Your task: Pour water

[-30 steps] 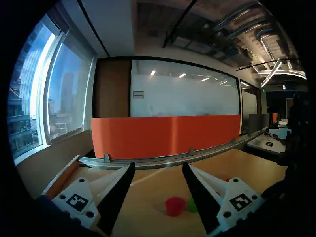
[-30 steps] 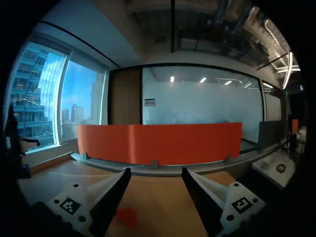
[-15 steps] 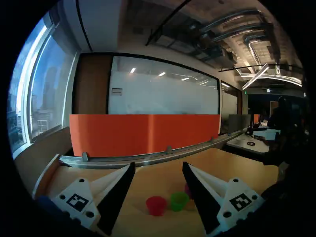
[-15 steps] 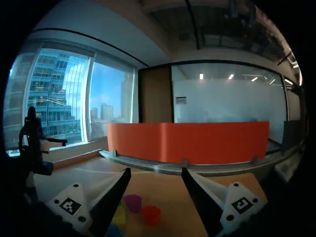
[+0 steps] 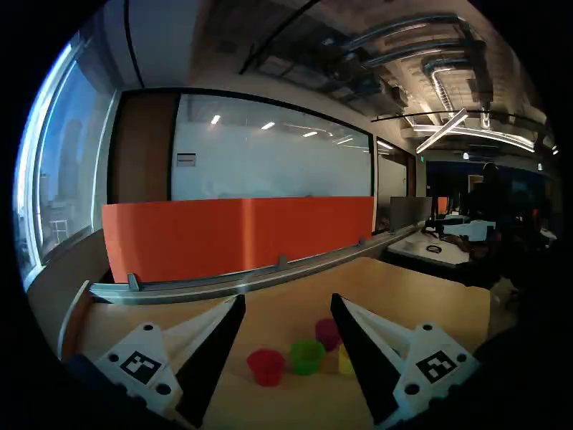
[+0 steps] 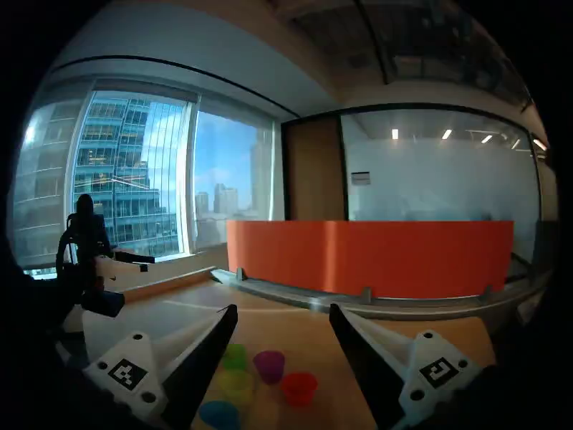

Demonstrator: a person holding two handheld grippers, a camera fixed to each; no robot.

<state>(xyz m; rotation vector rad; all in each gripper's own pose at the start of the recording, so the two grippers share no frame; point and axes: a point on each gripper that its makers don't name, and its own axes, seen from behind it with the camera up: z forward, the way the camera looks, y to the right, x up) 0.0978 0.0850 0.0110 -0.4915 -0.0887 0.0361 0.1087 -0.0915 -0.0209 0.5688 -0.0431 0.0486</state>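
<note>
Your left tool [image 5: 287,297] held its 2 fingers apart above the counter [image 5: 415,294]. The red cup [image 5: 266,365], green cup [image 5: 306,356] and magenta cup [image 5: 328,333] stood clustered on it, ahead and between those fingers. Your right tool [image 6: 283,308] was spread too, with a blue cup [image 6: 218,414] nearest.

Red cup [image 5: 266,365], green cup [image 5: 307,356], magenta cup [image 5: 328,333], orange partition [image 5: 236,233] (plain)

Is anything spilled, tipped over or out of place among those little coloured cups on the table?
Nothing stands out. The red cup, green cup, purple cup, yellow cup and blue cup all stand upright close together on the wooden table, with no puddle visible.
</note>
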